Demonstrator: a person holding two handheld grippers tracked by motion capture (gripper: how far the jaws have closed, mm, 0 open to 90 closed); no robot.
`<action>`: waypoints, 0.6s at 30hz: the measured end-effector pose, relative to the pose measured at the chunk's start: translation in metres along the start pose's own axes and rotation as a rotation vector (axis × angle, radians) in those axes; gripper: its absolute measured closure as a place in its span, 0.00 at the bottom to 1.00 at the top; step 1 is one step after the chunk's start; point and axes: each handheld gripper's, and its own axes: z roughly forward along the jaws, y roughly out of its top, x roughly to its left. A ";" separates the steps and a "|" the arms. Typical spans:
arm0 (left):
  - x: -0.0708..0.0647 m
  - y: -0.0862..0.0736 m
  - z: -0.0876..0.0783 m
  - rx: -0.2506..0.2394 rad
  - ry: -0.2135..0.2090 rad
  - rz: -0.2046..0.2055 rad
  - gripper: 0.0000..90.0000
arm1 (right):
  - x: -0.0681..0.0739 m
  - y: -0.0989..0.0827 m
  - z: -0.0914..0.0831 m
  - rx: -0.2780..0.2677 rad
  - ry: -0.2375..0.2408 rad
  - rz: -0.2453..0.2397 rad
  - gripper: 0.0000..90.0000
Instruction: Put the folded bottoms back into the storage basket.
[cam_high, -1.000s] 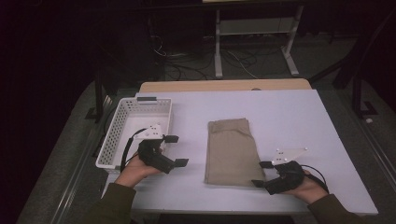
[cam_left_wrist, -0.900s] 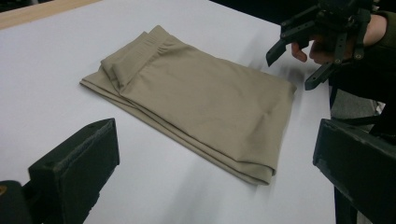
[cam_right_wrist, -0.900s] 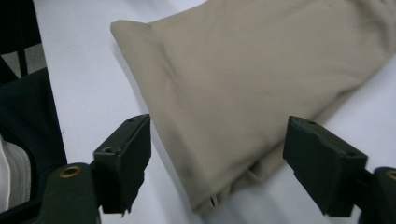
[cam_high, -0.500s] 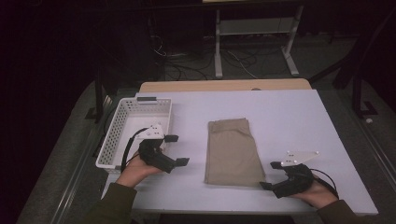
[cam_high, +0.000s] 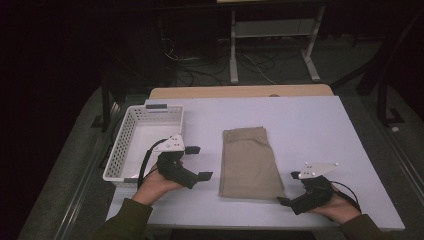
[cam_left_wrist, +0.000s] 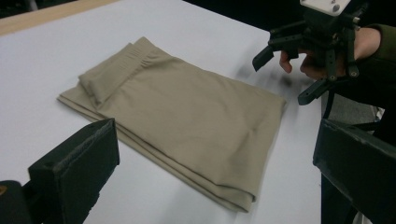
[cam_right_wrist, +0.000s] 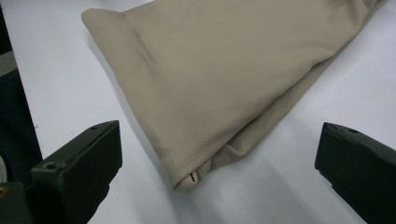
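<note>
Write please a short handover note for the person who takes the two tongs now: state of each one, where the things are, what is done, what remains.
Left tongs: open, nothing held, between the white basket and the folded beige trousers.
Right tongs: jaws have just been opening and stand wide; nothing between them, just off the trousers' near right corner.
Trousers: folded into a narrow rectangle, lying flat in the middle of the table, touched by neither tongs.
Basket: at the table's left edge, looks empty.
Done: folding appears finished, cloth released.
Left: probably to lift the folded trousers and put them in the basket.
</note>
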 end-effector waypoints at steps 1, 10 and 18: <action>-0.001 0.000 0.002 -0.001 -0.003 -0.003 0.00 | 0.000 0.000 0.000 -0.001 -0.002 -0.003 0.01; -0.015 0.000 0.015 -0.001 -0.017 0.006 0.00 | 0.001 0.001 0.002 0.003 0.004 -0.019 0.01; -0.021 -0.006 0.027 0.015 -0.013 0.013 0.00 | 0.001 0.002 0.002 -0.001 0.010 -0.027 0.01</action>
